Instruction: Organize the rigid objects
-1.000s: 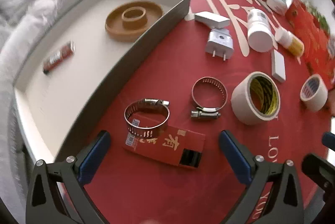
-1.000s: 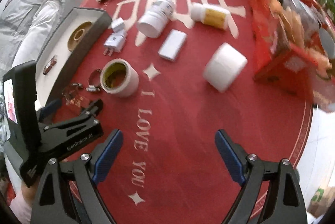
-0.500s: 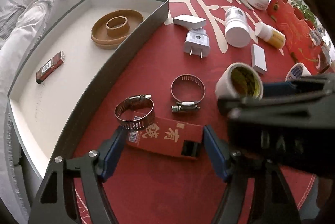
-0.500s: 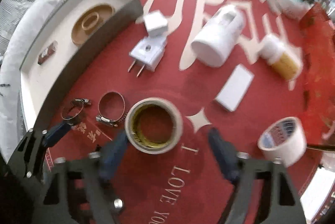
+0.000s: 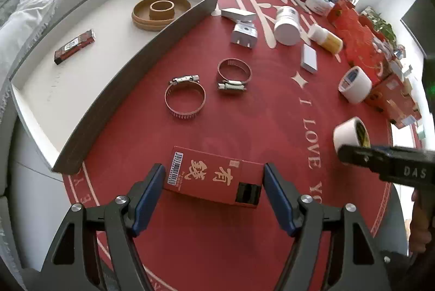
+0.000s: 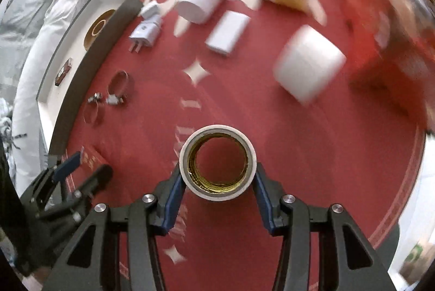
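Cream tape roll (image 6: 218,161) with a yellowish core sits upright between your right gripper (image 6: 218,183) pads, whose jaws are closing against its sides. Your left gripper (image 5: 214,189) stands part open, blue pads pressed on both ends of a red box (image 5: 214,178) with gold characters and a barcode. Both lie on a red tablecloth (image 5: 272,127) with cream lettering. Beyond, two hose clamps (image 5: 209,87) rest near a grey tray (image 5: 122,68) holding a brown ring (image 5: 160,9); white bottles (image 5: 288,23), a plug (image 5: 244,35) and a second tape roll (image 5: 354,84) are scattered farther off
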Action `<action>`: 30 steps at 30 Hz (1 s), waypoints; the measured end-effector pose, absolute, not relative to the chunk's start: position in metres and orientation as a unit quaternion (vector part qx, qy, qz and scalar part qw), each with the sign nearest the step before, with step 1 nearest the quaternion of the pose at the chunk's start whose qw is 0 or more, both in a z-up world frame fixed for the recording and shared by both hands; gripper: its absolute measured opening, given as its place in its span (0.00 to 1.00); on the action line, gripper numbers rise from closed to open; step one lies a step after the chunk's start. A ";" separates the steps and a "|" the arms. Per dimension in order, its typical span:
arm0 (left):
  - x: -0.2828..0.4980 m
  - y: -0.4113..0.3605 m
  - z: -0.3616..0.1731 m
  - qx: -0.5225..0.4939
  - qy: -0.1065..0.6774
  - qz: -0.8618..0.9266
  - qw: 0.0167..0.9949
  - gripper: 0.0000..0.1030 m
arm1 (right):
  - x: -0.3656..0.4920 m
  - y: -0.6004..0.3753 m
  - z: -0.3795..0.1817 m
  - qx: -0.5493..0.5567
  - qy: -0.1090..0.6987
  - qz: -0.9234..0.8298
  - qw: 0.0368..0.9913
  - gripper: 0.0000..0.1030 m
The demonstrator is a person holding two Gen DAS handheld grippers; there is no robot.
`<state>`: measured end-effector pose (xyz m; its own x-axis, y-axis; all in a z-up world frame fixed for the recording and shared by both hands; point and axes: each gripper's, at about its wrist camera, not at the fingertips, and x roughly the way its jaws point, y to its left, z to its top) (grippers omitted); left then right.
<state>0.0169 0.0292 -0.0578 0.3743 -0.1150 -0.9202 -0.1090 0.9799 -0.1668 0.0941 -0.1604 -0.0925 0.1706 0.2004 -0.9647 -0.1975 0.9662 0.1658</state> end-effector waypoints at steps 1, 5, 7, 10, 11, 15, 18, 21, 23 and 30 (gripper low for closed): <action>0.015 0.029 -0.056 -0.101 0.559 -0.003 0.823 0.74 | 0.088 -0.167 -0.092 0.010 0.631 0.129 0.765 0.48; 0.009 0.023 -0.041 -0.094 0.551 0.000 0.829 0.74 | 0.073 -0.189 -0.091 0.037 0.635 0.125 0.761 0.48; 0.007 0.017 -0.034 -0.089 0.545 0.002 0.834 0.74 | 0.066 -0.197 -0.091 0.042 0.636 0.126 0.760 0.48; 0.006 0.007 -0.023 -0.082 0.539 -0.001 0.838 0.74 | 0.057 -0.193 -0.091 0.045 0.637 0.125 0.759 0.48; 0.006 0.005 -0.021 -0.080 0.538 -0.004 0.839 0.74 | 0.054 -0.187 -0.092 0.046 0.636 0.125 0.760 0.48; 0.005 -0.006 -0.008 -0.068 0.531 -0.009 0.845 0.74 | 0.049 -0.188 -0.087 0.046 0.630 0.125 0.765 0.48; 0.006 -0.011 0.003 -0.067 0.524 -0.010 0.849 0.74 | 0.049 -0.184 -0.082 0.045 0.625 0.127 0.769 0.48; 0.007 -0.011 0.013 -0.072 0.517 -0.006 0.853 0.74 | 0.050 -0.182 -0.076 0.045 0.621 0.130 0.772 0.48; 0.007 -0.009 0.019 -0.073 0.511 0.005 0.856 0.74 | 0.050 -0.180 -0.073 0.044 0.618 0.130 0.774 0.48; 0.005 0.001 0.039 -0.070 0.489 0.029 0.869 0.74 | 0.053 -0.174 -0.058 0.043 0.607 0.136 0.782 0.48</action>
<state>0.0051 0.0006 0.0386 0.5194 -0.0181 -0.8543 -0.1188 0.9885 -0.0932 0.0533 -0.1738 -0.0584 0.2263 0.2648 -0.9374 -0.1602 0.9594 0.2323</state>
